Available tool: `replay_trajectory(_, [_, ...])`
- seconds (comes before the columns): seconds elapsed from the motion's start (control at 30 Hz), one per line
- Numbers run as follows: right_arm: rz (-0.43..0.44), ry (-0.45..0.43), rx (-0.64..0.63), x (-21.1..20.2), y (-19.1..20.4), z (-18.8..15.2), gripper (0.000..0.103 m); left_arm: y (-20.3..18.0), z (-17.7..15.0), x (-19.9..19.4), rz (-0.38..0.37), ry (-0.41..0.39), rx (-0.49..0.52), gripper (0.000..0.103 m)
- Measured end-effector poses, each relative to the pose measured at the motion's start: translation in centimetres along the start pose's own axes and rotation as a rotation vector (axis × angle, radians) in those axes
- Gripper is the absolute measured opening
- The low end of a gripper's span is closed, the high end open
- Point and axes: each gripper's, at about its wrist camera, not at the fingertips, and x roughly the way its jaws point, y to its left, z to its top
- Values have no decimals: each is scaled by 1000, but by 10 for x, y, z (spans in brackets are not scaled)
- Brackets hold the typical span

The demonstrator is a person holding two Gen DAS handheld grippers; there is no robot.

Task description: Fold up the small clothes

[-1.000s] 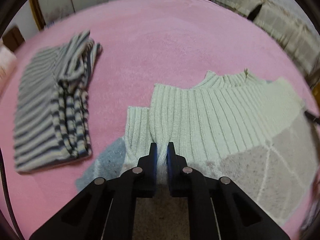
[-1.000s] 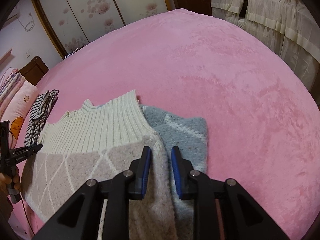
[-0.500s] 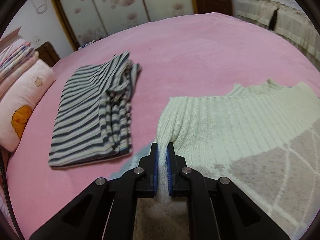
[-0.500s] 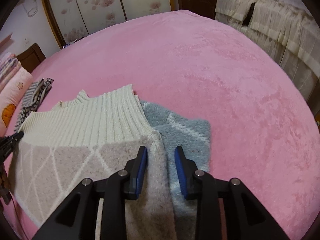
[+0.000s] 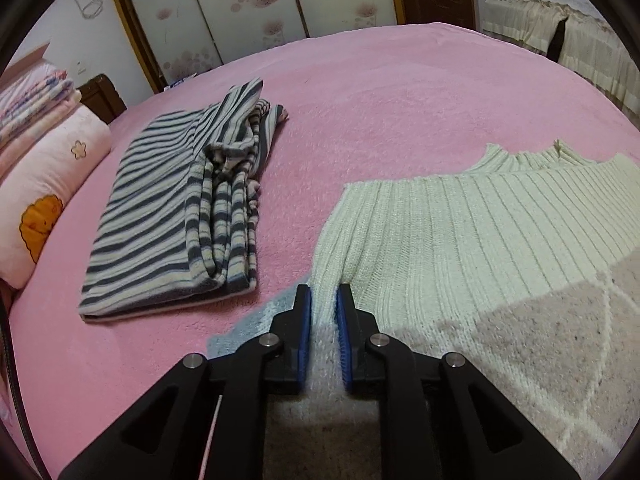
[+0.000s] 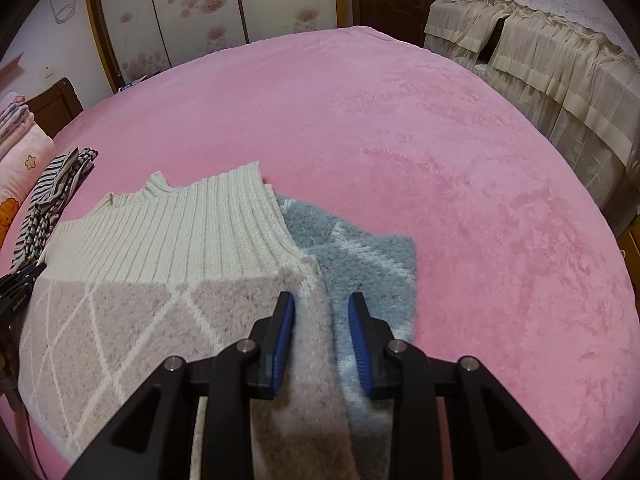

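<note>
A knit sweater (image 5: pixel 460 232) with a cream ribbed top, beige diamond-patterned body and blue-grey sleeves lies folded on the pink bed; it also shows in the right wrist view (image 6: pixel 168 240). My left gripper (image 5: pixel 322 300) has its jaws slightly apart around the sweater's left folded edge. My right gripper (image 6: pixel 322 304) is open, its jaws standing either side of the right folded edge, with the blue-grey sleeve (image 6: pixel 368 256) under it. The left gripper (image 6: pixel 18 280) shows at the far left of the right wrist view.
A folded striped garment (image 5: pixel 176 220) lies to the left of the sweater, also in the right wrist view (image 6: pixel 52 196). Pink pillows (image 5: pixel 44 184) are at the bed's left edge. A cream-draped bed (image 6: pixel 552 48) stands to the right, wardrobe doors (image 6: pixel 200 12) behind.
Both grippers' jaws have opened, the right wider, loosening their hold on the sweater's edges. Both cameras have tilted up, showing more of the room.
</note>
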Motion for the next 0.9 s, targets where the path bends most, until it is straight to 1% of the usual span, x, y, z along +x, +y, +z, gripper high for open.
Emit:
replay_trajectory(0.07, [2,10,9,-5,1,0,29,-2,2,-6,3,0,15,23])
replay_trajectory(0.1, [6,17,15,-8,1,1,29,-4,4,-11,15,5,27,39])
replay_trajectory(0.13, [10,22,20,-13,0,1,29,-5,5,-15,41,10,32,66])
replay_trajectory(0.17, [12,23,20,-16,-1,1,29,-4,7,-22,98,9,33,77])
replay_trajectory(0.2, [12,24,17,-20,0,1,29,-1,9,-27,113,1,29,88])
replay_trajectory(0.27, [8,18,6,-30,1,2,29,7,12,-40,90,-12,7,88])
replay_trajectory(0.37, [15,7,-12,-48,5,3,29,19,18,-57,75,23,-29,88])
replay_trajectory(0.43, [35,0,-15,-63,7,6,29,24,20,-71,63,31,-43,88])
replay_trajectory(0.57, [58,-29,-15,-95,11,13,29,27,28,-115,34,0,-38,88])
replay_trajectory(0.7, [93,-69,-12,-137,15,24,30,23,37,-164,-20,-42,-40,89])
replay_trajectory(0.87, [114,-125,-35,-183,25,32,35,15,40,-219,-67,-97,-52,100])
replay_trajectory(0.9, [117,-134,-42,-192,28,32,39,13,39,-229,-79,-107,-58,101])
